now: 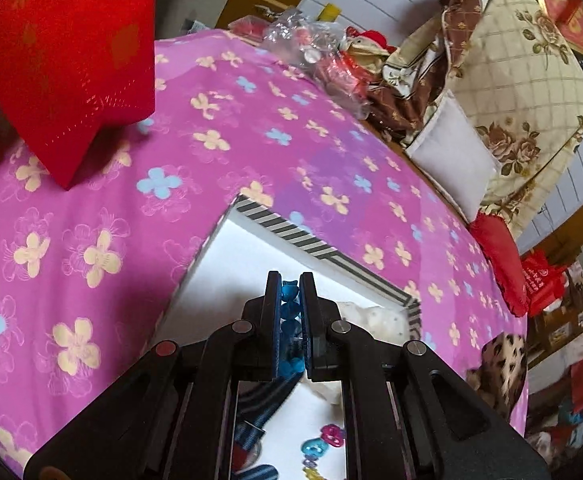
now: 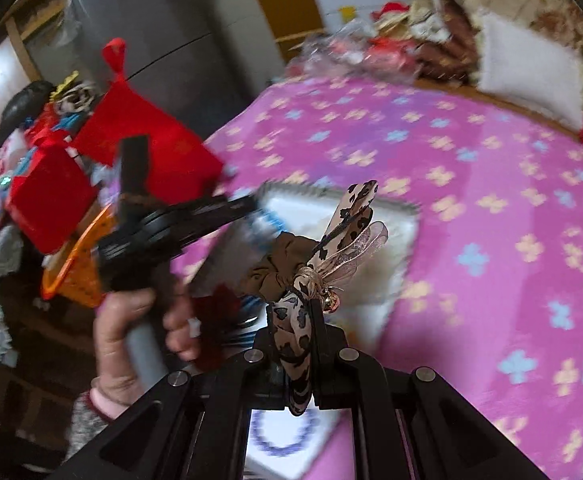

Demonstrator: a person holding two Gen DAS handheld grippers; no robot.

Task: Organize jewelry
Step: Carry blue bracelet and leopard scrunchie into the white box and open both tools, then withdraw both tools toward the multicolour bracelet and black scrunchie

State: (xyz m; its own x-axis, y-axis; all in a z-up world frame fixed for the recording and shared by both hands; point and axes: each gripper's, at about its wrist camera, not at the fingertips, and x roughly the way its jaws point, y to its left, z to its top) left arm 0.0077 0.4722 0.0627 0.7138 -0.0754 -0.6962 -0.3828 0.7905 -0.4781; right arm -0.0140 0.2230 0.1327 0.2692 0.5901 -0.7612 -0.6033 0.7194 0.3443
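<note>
My left gripper is shut on a blue bead bracelet and holds it over a white box with a striped rim. In the box lie a colourful bead bracelet, a striped blue band and a white fluffy item. My right gripper is shut on a leopard-print bow scrunchie with a brown scrunchie part and a small bell, held over the same box. The left gripper shows blurred in the right wrist view, held by a hand. A purple bead bracelet lies below.
The box sits on a pink flowered bedspread. A red gift bag stands at the left. Plastic bags and toys, a floral quilt and a white pillow lie along the far edge. An orange basket stands beside the bed.
</note>
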